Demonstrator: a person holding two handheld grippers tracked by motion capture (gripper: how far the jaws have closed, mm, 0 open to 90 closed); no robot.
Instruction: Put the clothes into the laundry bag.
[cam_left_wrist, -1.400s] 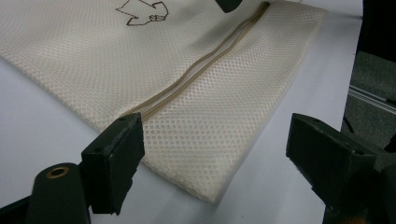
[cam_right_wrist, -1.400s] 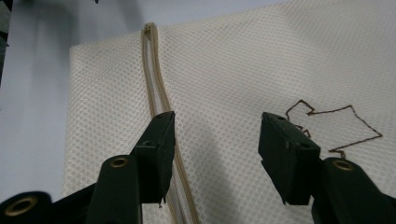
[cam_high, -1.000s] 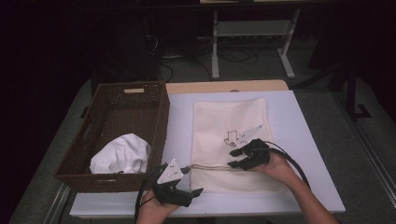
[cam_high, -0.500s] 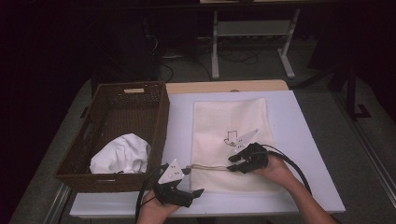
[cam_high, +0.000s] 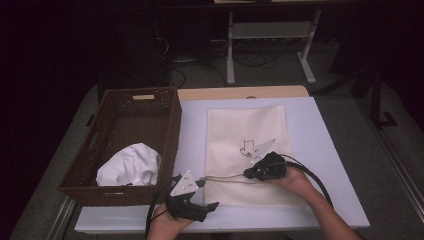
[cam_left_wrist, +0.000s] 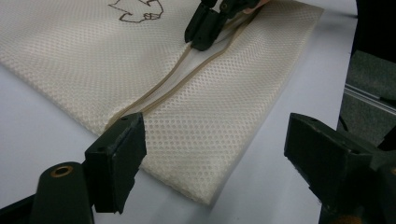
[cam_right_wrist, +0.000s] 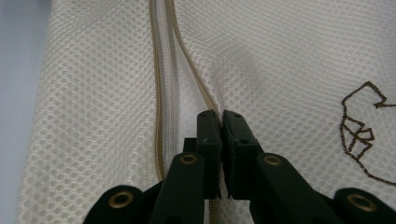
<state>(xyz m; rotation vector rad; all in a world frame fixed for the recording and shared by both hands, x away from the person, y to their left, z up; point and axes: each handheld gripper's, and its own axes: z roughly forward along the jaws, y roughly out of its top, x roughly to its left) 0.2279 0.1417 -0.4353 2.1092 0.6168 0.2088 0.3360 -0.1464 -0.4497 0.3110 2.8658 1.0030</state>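
Note:
A cream mesh bag (cam_high: 245, 135) with a small brown drawing lies flat on the white table (cam_high: 325, 150). Its zip opening (cam_right_wrist: 161, 70) runs along the near part, slightly parted. My right gripper (cam_high: 248, 174) rests on the bag at that opening. Its jaws have just been closing and now pinch the upper zip edge (cam_right_wrist: 205, 100), as the right gripper view (cam_right_wrist: 221, 114) shows. My left gripper (cam_high: 209, 194) hovers at the bag's near left corner (cam_left_wrist: 196, 186), jaws wide apart and holding nothing (cam_left_wrist: 215, 135). The right gripper (cam_left_wrist: 201, 42) appears farther off in that view.
A dark wicker basket (cam_high: 170, 120) stands left of the bag and holds a crumpled white cloth (cam_high: 129, 165). The table's front edge runs just below my left hand. A wooden strip borders the table's far edge, with stand legs on the floor beyond.
The right gripper's jaws have closed onto the bag's zip edge. Neither hand has shifted, and the bag lies as before.

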